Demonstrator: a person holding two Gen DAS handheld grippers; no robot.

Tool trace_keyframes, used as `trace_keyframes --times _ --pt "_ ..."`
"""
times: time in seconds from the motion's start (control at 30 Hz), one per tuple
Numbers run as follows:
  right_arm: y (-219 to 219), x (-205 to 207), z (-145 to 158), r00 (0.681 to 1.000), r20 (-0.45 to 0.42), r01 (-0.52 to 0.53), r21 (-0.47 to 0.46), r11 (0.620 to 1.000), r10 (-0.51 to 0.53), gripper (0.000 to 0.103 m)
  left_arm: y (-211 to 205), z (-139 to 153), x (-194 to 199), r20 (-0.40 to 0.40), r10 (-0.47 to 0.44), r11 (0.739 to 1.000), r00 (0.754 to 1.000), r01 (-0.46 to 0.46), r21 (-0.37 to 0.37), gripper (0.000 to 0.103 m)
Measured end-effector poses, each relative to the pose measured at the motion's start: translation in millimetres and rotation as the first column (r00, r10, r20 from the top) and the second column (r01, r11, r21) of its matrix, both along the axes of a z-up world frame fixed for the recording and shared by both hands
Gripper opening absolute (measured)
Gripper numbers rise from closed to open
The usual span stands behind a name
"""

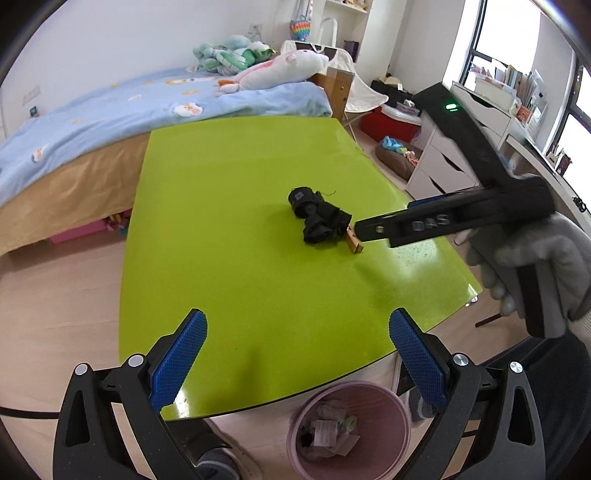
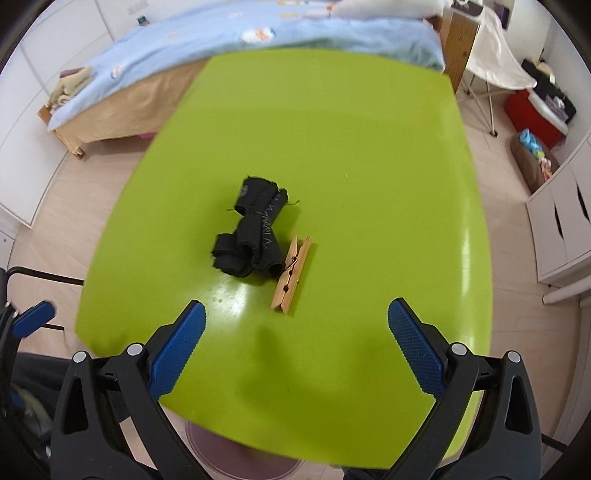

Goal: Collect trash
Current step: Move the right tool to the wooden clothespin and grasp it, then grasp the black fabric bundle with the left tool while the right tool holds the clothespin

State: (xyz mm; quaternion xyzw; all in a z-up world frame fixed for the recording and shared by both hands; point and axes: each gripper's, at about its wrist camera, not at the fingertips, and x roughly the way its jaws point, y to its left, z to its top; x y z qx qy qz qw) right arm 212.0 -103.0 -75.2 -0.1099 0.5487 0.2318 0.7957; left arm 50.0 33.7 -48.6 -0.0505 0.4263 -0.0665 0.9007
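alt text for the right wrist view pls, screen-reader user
Open right gripper hovers above a lime green table, aimed at a rolled black fabric scrap with a wooden clothespin lying right beside it. A bed with blue bedding stands beyond the table.

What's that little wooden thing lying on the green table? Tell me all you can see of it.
It is a wooden clothespin: two pale wood halves joined by a metal spring near the middle. It lies flat on the green table, shut and gripping nothing. One long side rests against the black fabric bundle. Neither gripper touches it.
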Motion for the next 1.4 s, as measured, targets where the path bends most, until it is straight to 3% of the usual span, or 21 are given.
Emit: trace_keyframes --times 0.2,0.37,0.63,1.13,1.4 --pt "11 10 -13 1.0 -0.025 -0.007 -0.038 0.999 0.006 0.072 2 0 0 -0.001 0.012 1.0 1.0 -0.012 0.002 0.095" --pt "19 12 -19 0.999 -0.04 -0.025 -0.056 0.998 0.023 0.04 2 -1 1 -0.002 0.011 1.0 1.0 -0.011 0.0 0.095" --pt "22 13 -25 0.998 -0.054 -0.037 -0.052 0.998 0.034 0.013 1 -1 1 -0.003 0.009 1.0 1.0 -0.009 0.003 0.095" --pt "-14 -3 -6 0.999 -0.029 -0.02 0.044 0.999 0.022 0.012 0 5 12 -0.011 0.003 0.999 1.0 -0.003 -0.032 0.095" --pt "-40 -17 11 1.0 -0.003 -0.021 0.077 0.997 0.021 0.012 -7 17 42 -0.02 -0.021 1.0 1.0 0.021 -0.018 0.095"
